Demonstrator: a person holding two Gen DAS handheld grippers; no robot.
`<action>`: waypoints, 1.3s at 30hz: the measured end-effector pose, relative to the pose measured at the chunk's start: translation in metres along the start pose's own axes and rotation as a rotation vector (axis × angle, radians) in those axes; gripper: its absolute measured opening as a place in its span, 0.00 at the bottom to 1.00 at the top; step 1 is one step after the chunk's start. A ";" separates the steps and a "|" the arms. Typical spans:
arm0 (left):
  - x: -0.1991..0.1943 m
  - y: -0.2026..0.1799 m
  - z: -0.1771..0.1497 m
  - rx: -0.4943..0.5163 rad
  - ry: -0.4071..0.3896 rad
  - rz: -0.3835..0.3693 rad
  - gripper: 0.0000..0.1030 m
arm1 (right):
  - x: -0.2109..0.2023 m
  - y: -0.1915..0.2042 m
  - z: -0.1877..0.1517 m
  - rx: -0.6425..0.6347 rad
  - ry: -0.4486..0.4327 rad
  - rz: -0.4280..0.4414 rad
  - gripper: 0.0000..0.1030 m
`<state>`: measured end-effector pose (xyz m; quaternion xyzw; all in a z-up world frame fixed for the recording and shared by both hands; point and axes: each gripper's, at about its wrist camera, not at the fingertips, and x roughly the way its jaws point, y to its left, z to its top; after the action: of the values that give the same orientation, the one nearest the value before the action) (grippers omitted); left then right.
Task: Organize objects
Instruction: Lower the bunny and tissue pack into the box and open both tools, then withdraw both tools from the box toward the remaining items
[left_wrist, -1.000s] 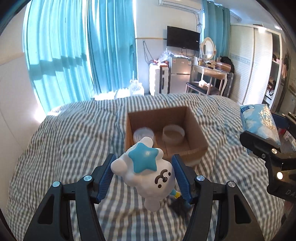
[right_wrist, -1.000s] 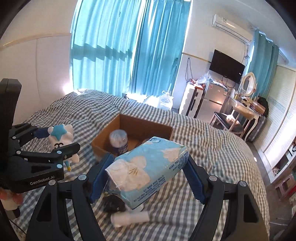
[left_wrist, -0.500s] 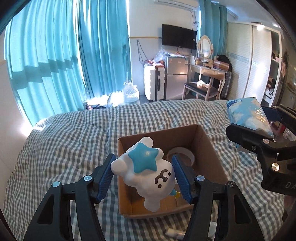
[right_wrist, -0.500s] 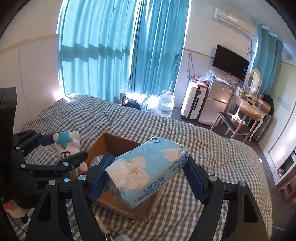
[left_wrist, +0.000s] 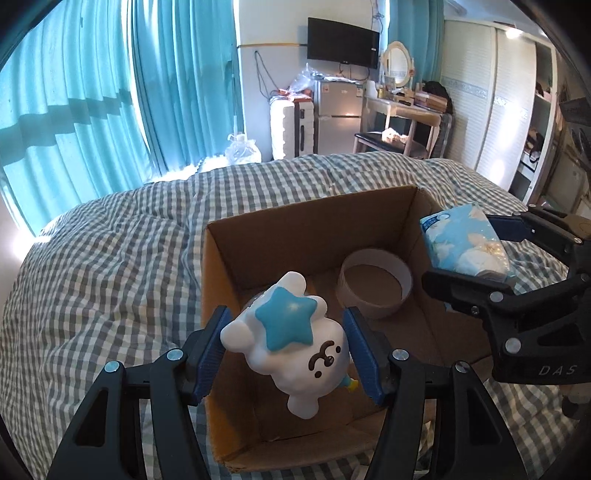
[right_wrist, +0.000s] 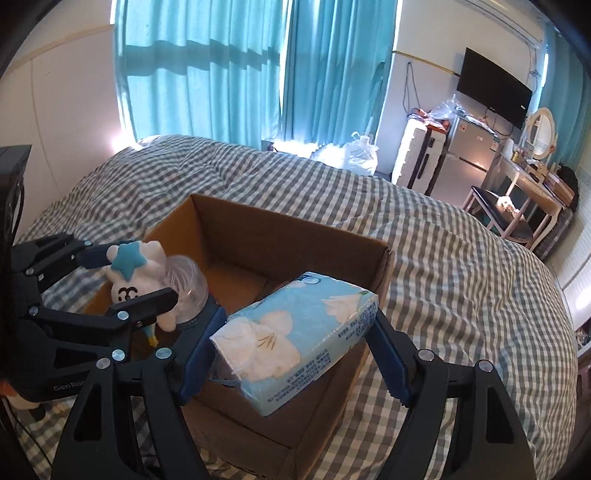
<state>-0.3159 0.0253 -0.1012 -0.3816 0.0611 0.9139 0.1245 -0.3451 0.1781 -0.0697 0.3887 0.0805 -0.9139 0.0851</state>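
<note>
With both loads already hanging over the cardboard box (left_wrist: 421, 206), I read this as the drop-off step of the tidy-up; nearest to me, my left gripper (left_wrist: 288, 350) has its jaws clamped on the white plush toy (left_wrist: 295, 347) with the blue star, held tilted above the near-left part of the box; my right gripper (right_wrist: 295, 332) has its jaws squeezed on the blue tissue pack (right_wrist: 295, 332), which sits skewed between the pads, over the box's near-right corner; down inside the box I see a round cardboard ring (left_wrist: 375, 286) on the floor toward the right wall, and a clear plastic jar (right_wrist: 186, 288) right behind the toy, low on the left; box rests on the checked bedspread (left_wrist: 110, 277); farther off are teal curtains (left_wrist: 110, 92); next move, as I judge it: lower the toy into free floor near the front, clear of jar and ring, then part the jaws; tissue pack needs more inward travel before letting go, or it may catch the rim and tip outside.
</note>
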 end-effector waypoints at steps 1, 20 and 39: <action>0.000 0.001 0.000 -0.003 -0.001 -0.010 0.62 | 0.000 0.001 -0.001 -0.004 -0.002 0.005 0.75; -0.073 -0.002 -0.001 -0.001 -0.069 -0.015 0.93 | -0.087 -0.009 -0.002 0.080 -0.086 -0.037 0.89; -0.237 -0.017 -0.023 -0.078 -0.252 0.090 0.99 | -0.269 0.049 -0.042 0.077 -0.252 -0.151 0.94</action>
<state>-0.1351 -0.0057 0.0511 -0.2653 0.0264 0.9608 0.0754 -0.1209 0.1641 0.0922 0.2666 0.0629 -0.9617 0.0104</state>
